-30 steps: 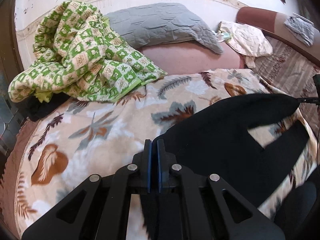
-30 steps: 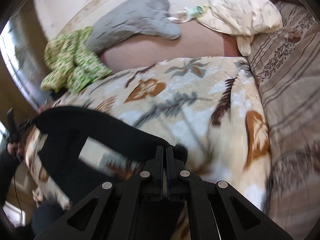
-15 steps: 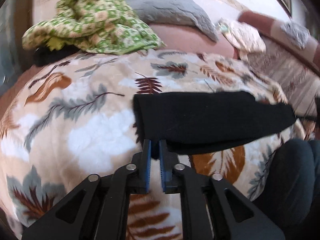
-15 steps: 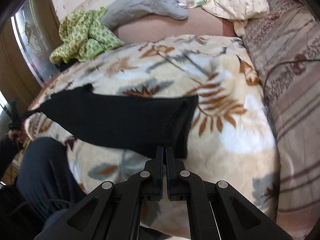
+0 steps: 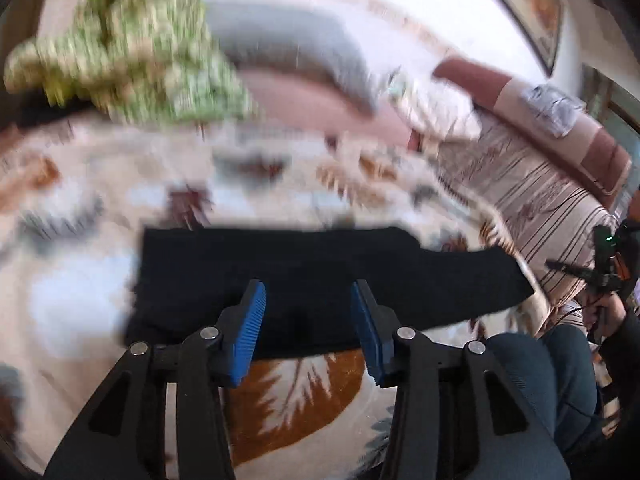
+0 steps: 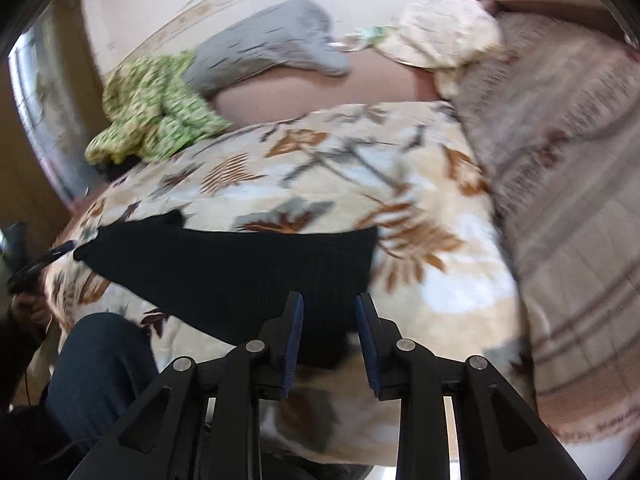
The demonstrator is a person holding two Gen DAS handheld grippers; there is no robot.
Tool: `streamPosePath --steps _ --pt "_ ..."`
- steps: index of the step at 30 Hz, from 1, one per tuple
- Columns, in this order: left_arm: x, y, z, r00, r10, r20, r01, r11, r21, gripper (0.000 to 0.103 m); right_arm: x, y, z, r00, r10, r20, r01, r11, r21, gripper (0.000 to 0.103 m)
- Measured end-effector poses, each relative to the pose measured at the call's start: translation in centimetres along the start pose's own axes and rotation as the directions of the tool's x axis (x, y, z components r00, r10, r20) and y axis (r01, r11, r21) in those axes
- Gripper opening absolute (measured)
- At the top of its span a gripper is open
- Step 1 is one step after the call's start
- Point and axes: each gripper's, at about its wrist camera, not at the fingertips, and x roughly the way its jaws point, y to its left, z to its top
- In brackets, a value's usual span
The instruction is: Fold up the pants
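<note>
While my left gripper [image 5: 307, 304] opens its jaws, the black pants [image 5: 320, 276] lie as a long folded band across the middle of the left wrist frame, on the leaf-patterned blanket [image 5: 300, 392] of the bed. Their near edge runs behind and between my two blue pads [image 5: 248, 332], but the pads do not press on the cloth; the gap between them shows black fabric above and a brown leaf below. The band reaches from left of centre to a tapered end at the right, close to my right gripper [image 5: 600, 268], seen small at the right edge. Much of this frame is smeared by blur.

From the right wrist view, the jaws of my right gripper are opening too, and the pants fill the centre left of the frame, with one squared end just above the pads at centre. A strip of black cloth sits in the gap between the fingers [image 6: 294, 344], with neither pad closed on it. The far end narrows to a point at the left edge, where my left gripper shows only as a dark shape beside my hand [image 6: 28, 308].

My knee [image 6: 100, 372], in dark blue, sits at lower left. A green checked quilt [image 6: 152, 112] and grey pillow [image 6: 272, 52] lie at the upper left, well apart from the pants.
</note>
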Motion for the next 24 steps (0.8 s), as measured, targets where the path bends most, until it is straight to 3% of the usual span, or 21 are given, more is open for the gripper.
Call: streamPosePath --steps 2,4,6,10,15,17,24 --pt "3.3 0.5 -1.6 0.99 0.077 -0.118 -0.077 0.997 0.007 0.039 1.2 0.3 1.0 0.999 -0.02 -0.029 0.02 1.0 -0.009 0.029" --pt "2.7 0.2 -2.6 0.995 0.08 -0.055 -0.079 0.997 0.024 0.039 3.1 -0.4 1.6 0.997 0.015 -0.075 -0.012 0.999 0.038 0.029" --pt "2.1 0.4 -2.9 0.997 0.065 -0.042 -0.066 0.998 -0.003 0.039 4.7 -1.3 1.7 0.994 0.052 -0.099 -0.044 0.996 0.078 0.029" --pt "1.8 1.4 -3.2 1.0 0.023 -0.013 -0.024 0.997 -0.068 0.039 7.6 -2.3 2.0 0.99 0.028 -0.139 -0.016 0.996 0.086 0.031" --pt "2.4 0.8 -3.2 0.998 0.059 0.003 -0.058 0.997 -0.046 0.039 10.3 -2.8 2.3 0.984 0.03 -0.174 -0.015 0.996 0.088 0.03" --pt "2.5 1.1 -3.1 0.998 0.061 0.015 -0.06 0.996 -0.073 0.039 10.4 -2.7 2.6 0.987 0.034 -0.159 -0.024 0.997 0.067 0.006" --pt "2.9 0.7 -2.6 0.994 0.097 0.042 -0.092 0.989 -0.113 0.042 10.5 -3.1 5.3 0.996 0.014 -0.089 -0.01 0.999 0.036 0.005"
